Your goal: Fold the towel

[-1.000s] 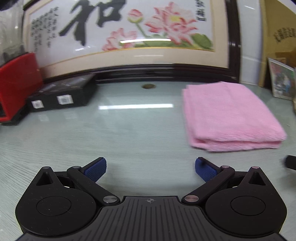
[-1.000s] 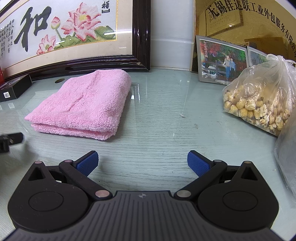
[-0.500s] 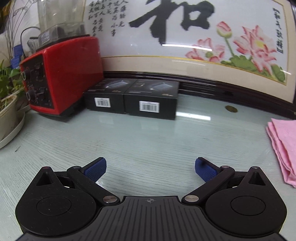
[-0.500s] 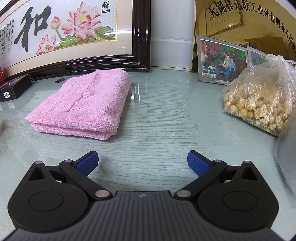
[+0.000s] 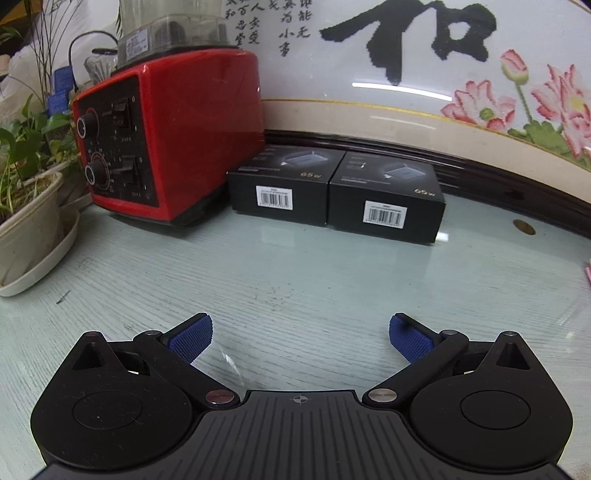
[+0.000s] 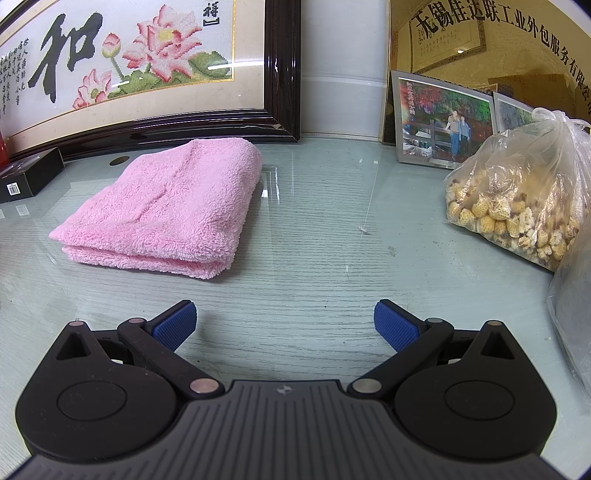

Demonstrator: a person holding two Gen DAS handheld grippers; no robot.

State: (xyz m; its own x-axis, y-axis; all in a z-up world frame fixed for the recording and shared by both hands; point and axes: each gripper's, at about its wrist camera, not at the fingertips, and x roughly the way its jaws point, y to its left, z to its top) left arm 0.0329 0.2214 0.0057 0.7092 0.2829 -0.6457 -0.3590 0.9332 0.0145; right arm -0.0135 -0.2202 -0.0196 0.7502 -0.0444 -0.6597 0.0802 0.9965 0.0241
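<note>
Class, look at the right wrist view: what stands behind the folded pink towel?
A dark-framed embroidery picture leans behind the pink towel; a small brown disc lies by its far-left corner. The towel's underside is hidden.

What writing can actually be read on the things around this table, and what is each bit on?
"和": big black character on the framed embroidery.
"65w": on each black box.
"无锡佳达联工业外包服务有限公司": gold plaque.
Too small or blurred: the embroidery's small columns, barcode digits, red appliance dial labels, photo caption.
</note>
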